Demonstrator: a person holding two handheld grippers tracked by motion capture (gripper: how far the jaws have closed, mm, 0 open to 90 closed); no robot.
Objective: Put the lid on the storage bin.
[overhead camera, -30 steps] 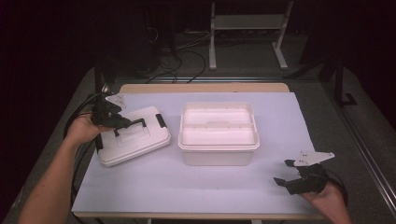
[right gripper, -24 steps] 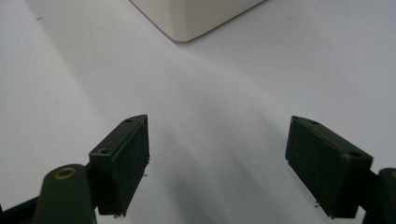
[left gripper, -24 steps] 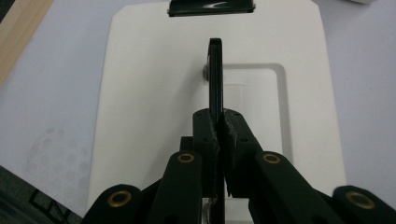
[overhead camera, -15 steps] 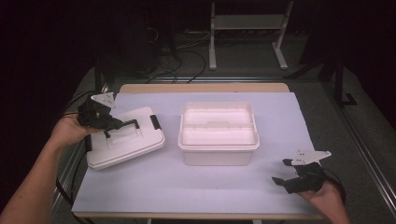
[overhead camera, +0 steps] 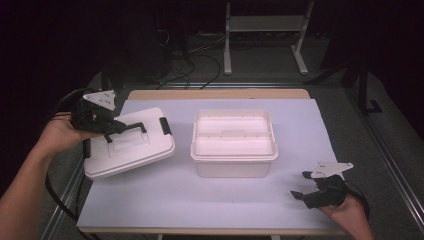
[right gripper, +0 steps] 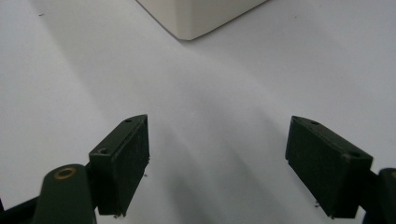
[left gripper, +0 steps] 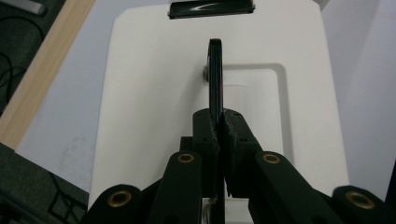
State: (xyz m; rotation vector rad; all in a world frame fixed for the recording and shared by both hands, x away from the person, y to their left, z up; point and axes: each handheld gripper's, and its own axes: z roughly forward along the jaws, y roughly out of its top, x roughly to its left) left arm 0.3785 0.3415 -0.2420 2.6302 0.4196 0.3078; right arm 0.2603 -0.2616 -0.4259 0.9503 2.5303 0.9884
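Observation:
A white lid [overhead camera: 127, 150] with a black handle [overhead camera: 131, 127] hangs tilted over the table's left side. My left gripper [overhead camera: 107, 131] is shut on that handle. In the left gripper view the handle [left gripper: 215, 79] runs thin and upright between the closed pads of the left gripper [left gripper: 218, 123], over the lid's top [left gripper: 154, 93]. An open white box [overhead camera: 233, 142] stands in the middle of the table. My right gripper [overhead camera: 300, 185] rests near the front right corner, open with nothing in it. In the right gripper view its jaws [right gripper: 217, 154] stand wide apart over bare sheet.
A white sheet [overhead camera: 200, 205] covers the table, with a wooden strip [overhead camera: 215, 94] along the far edge. The lid has a black latch [overhead camera: 165, 125] at its end. A corner of the box [right gripper: 201, 16] lies ahead of the right gripper. Cables and a stand sit beyond the table.
My left hand has lifted the lid by its handle and carried it leftward; the lid now hangs tilted. The right gripper has stayed put.

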